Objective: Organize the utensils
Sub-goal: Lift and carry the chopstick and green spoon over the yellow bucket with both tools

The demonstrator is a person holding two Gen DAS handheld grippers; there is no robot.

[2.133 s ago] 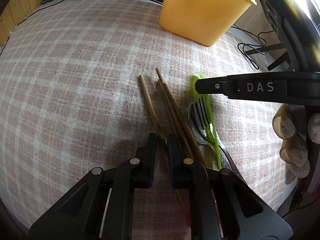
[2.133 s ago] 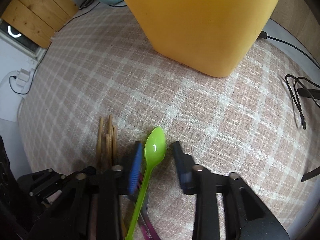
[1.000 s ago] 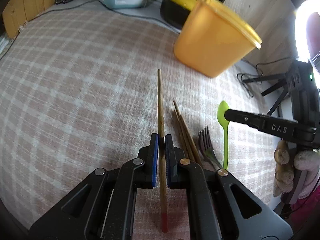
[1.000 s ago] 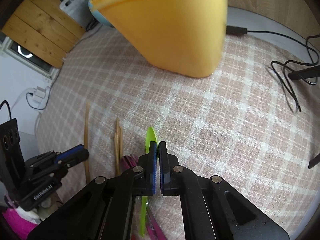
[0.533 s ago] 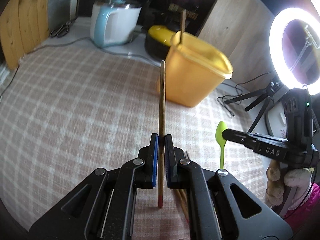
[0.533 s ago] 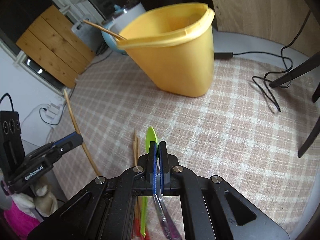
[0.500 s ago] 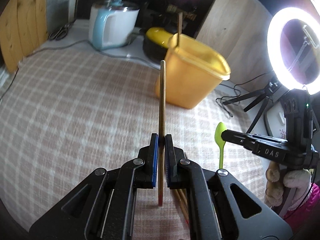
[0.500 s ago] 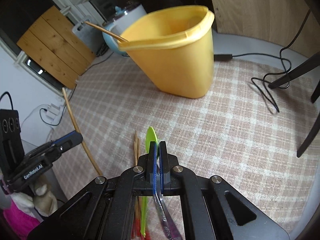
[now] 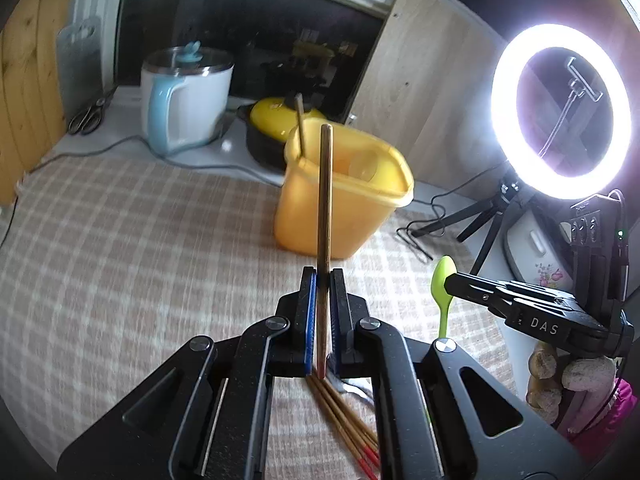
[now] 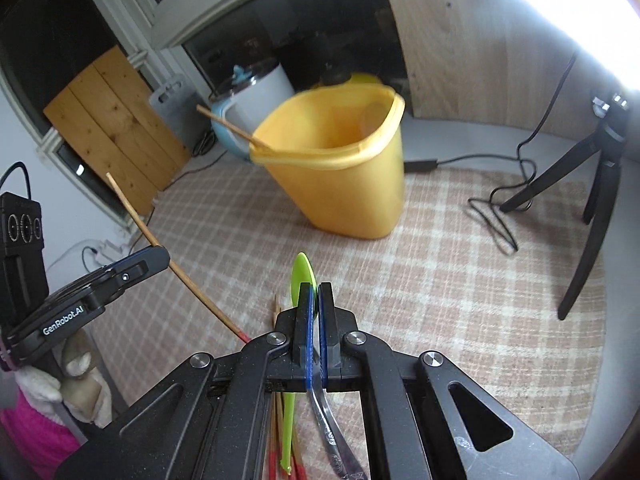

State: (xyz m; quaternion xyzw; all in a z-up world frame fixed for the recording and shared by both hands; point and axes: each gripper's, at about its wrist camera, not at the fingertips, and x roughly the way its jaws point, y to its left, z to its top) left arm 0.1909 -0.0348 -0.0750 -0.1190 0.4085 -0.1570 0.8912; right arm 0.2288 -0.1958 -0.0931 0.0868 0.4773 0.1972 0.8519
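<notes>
Mid-carry, both tools loaded. My left gripper is clamped tight on a single brown wooden chopstick with a red-painted end, stick standing up out of the jaws. My right gripper is pinched closed on a lime-green plastic spoon, bowl poking out past the tips. The target, I judge, is the tall yellow plastic tub ahead on the checked beige tablecloth; one stick already leans in it. Next: bring each tip over the rim, tilt down, release inside. Remaining chopsticks and a metal utensil handle lie on the cloth under my jaws, mostly hidden by the gripper bodies. Tub interior blurred, so I can't tell what else it holds.
</notes>
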